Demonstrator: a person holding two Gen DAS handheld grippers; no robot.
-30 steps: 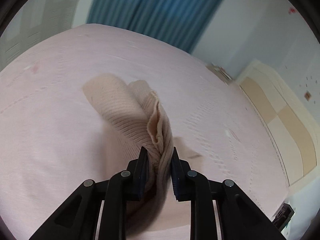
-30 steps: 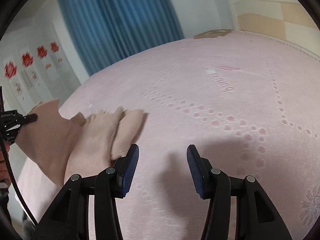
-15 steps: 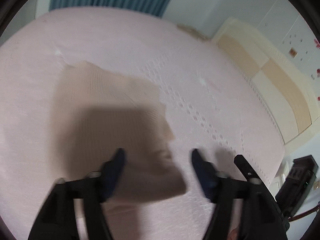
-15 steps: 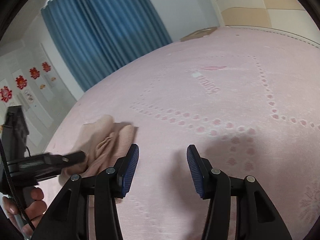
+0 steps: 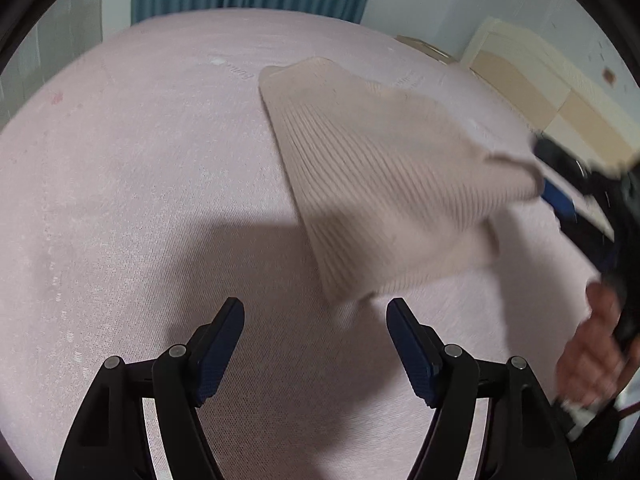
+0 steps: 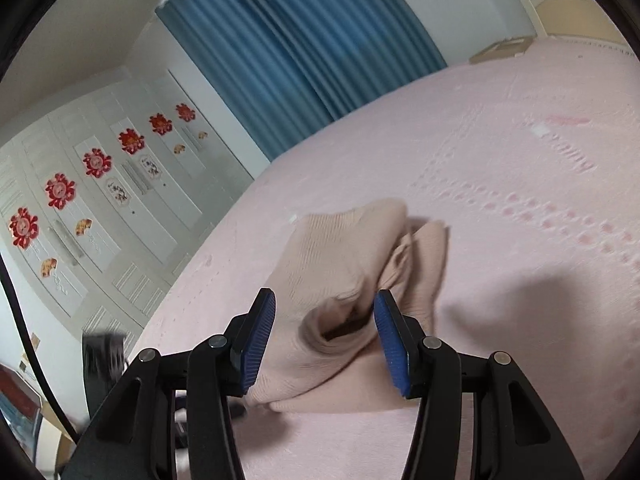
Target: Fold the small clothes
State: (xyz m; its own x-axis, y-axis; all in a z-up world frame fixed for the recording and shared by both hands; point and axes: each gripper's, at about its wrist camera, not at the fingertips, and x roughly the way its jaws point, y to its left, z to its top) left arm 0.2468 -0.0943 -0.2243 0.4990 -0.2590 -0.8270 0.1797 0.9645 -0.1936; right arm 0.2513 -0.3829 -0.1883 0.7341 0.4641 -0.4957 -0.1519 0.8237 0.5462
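- The beige ribbed knit garment [image 5: 384, 184] lies on the pink bed [image 5: 140, 200], part-folded and bunched, one corner lifted toward the right gripper [image 6: 325, 336].
- That gripper's jaws stand wide around a raised fold, not yet clamped.
- The left gripper [image 5: 315, 344] hovers near the garment's near corner, jaws wide, empty.
- Judged step: regrasping for the next fold; closing on the raised fold comes next.
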